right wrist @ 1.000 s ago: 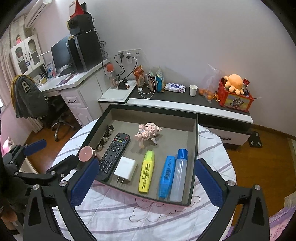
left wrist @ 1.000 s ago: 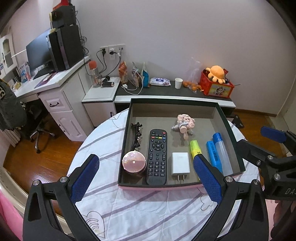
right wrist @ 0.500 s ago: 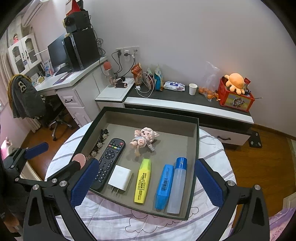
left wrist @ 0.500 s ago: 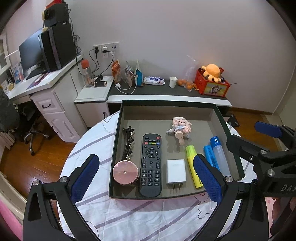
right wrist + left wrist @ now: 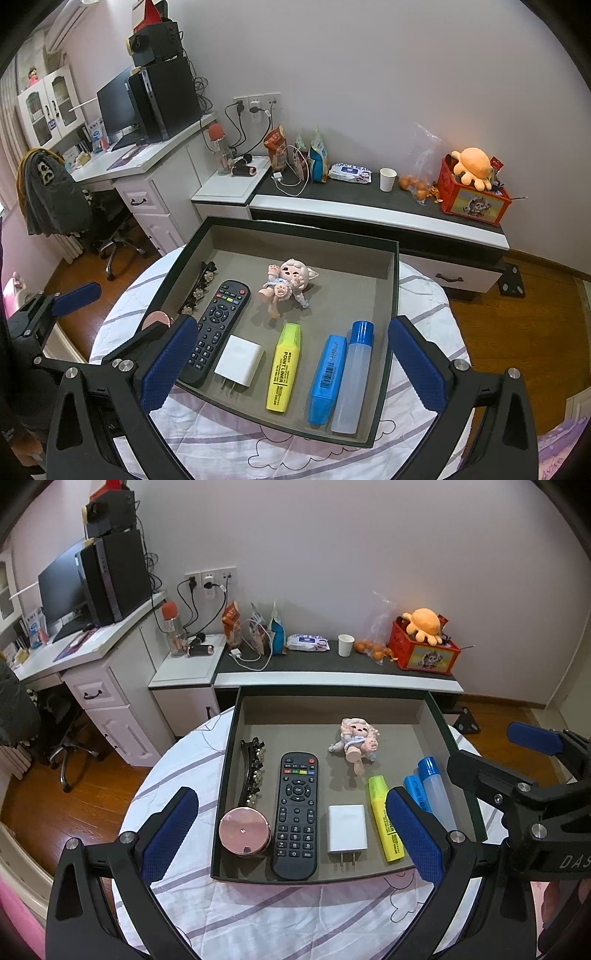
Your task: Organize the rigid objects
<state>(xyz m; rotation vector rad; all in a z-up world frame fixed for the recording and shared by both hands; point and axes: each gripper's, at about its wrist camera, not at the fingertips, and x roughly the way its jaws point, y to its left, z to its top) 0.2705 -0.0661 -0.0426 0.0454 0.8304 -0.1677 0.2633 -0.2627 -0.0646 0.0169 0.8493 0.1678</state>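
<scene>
A dark tray [image 5: 332,693] [image 5: 395,295] sits on a round table. In it lie a hair clip [image 5: 253,771], a pink round tin [image 5: 243,832], a black remote [image 5: 296,812] [image 5: 216,328], a white charger [image 5: 347,832] [image 5: 239,360], a yellow highlighter [image 5: 384,821] [image 5: 283,365], a blue marker [image 5: 328,376], a clear bottle with blue cap [image 5: 352,373] and a small pig doll [image 5: 356,738] [image 5: 288,280]. My left gripper [image 5: 291,838] and right gripper [image 5: 291,363] are both open and empty, held above the tray's near edge.
The table wears a white cloth with purple stripes [image 5: 258,923]. Behind it runs a low dark cabinet [image 5: 369,206] with snacks, a paper cup and a red toy box [image 5: 472,192]. A white desk with a computer [image 5: 110,583] and an office chair stand at the left.
Both grippers have drawn back and up from the tray, so it appears smaller and farther. The objects in the tray have not moved.
</scene>
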